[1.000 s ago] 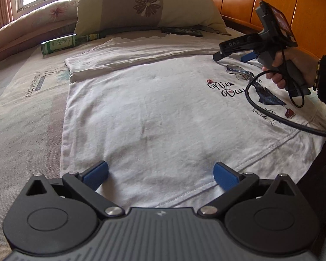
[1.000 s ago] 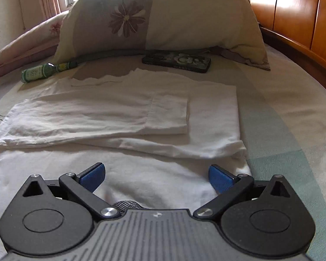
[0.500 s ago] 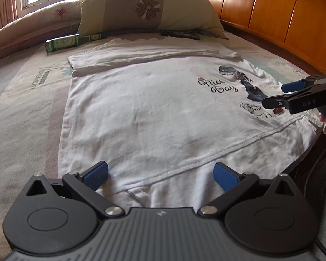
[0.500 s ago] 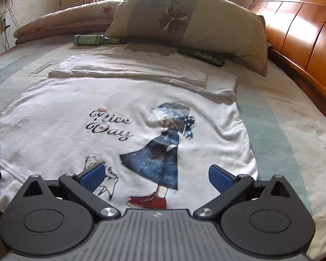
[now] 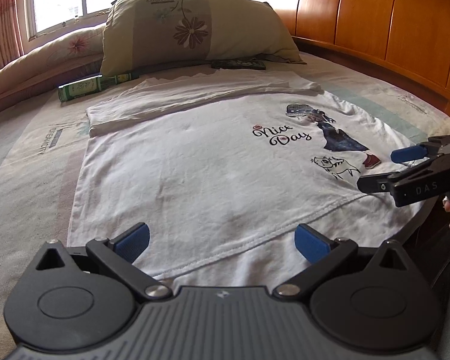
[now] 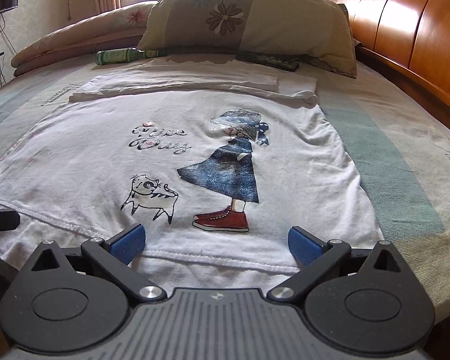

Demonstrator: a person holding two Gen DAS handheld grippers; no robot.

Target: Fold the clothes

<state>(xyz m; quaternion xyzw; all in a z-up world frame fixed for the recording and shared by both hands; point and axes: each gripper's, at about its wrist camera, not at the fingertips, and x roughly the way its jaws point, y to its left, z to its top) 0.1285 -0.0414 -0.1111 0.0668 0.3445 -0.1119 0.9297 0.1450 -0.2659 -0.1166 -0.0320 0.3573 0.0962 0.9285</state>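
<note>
two grippers of mine now sit low at the near hem of the white cotton t-shirt with the "nice day" print (image 6: 225, 156), which lies spread flat on the striped bed sheet (image 6: 390, 162), its far end folded over in a band at twelve o'clock. a second ago my right gripper (image 6: 214, 244) was out over that folded band; it has come back to the hem edge, below the red shoe of the printed figure, and my left gripper (image 5: 222, 241) has drawn back a little to the hem at the other corner. both have their blue pads wide apart with only cloth lying between them, nothing pinched. in the left wrist view the right gripper shows at three o'clock, just above the fabric.

i read this as both tools lining up on the hem, so the near end could be taken up and carried toward the folded band. a green glass bottle (image 6: 120, 55) and a dark remote control (image 6: 270, 60) lie at twelve o'clock before the flowered pillow (image 6: 249, 21), clear of the shirt.
</note>
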